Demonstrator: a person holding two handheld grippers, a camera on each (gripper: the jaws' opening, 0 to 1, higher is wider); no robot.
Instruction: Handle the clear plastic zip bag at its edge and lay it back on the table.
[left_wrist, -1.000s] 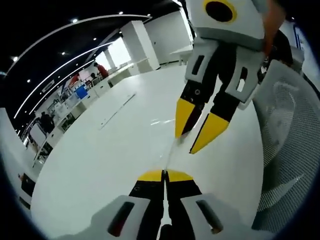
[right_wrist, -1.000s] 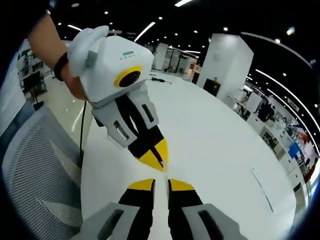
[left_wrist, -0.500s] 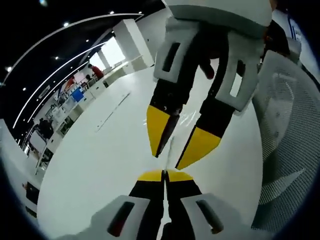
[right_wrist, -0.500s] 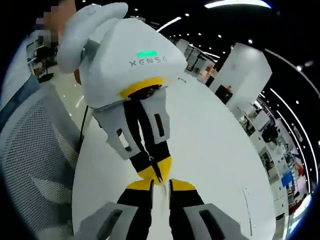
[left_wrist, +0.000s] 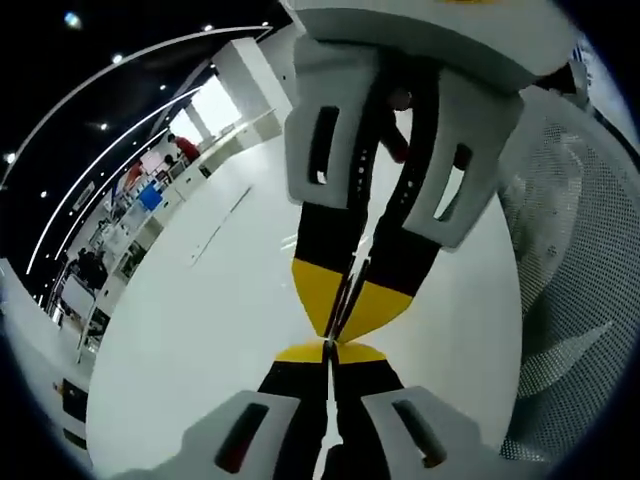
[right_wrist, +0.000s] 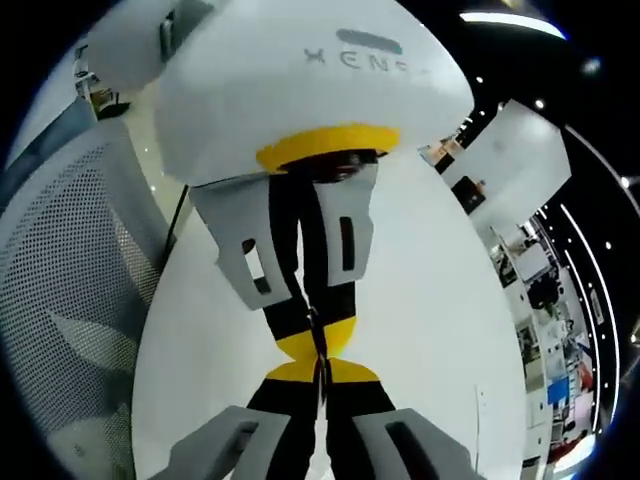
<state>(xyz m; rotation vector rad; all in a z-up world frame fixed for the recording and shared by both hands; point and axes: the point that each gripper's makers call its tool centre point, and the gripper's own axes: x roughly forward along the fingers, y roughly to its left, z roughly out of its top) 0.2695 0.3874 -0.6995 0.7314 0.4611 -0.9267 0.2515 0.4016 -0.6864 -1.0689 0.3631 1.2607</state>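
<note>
— Where's the clear plastic zip bag (left_wrist: 352, 285)?
— Thin edge caught between both sets of jaws, above the white surface (left_wrist: 190, 330).
— Left gripper (left_wrist: 328, 349)?
— Clamped on it. Right gripper (right_wrist: 322, 368) too (tips nearly touching, nose-to-nose). Grey mesh chair (right_wrist: 60, 280) alongside.

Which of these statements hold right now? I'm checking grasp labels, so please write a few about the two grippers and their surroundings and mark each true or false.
1. The left gripper is shut. True.
2. The right gripper is wide open. False: its jaws are closed together.
3. The two grippers meet tip to tip above the white table. True.
4. A wooden stool stands beside the table. False: it is a grey mesh office chair.
</note>
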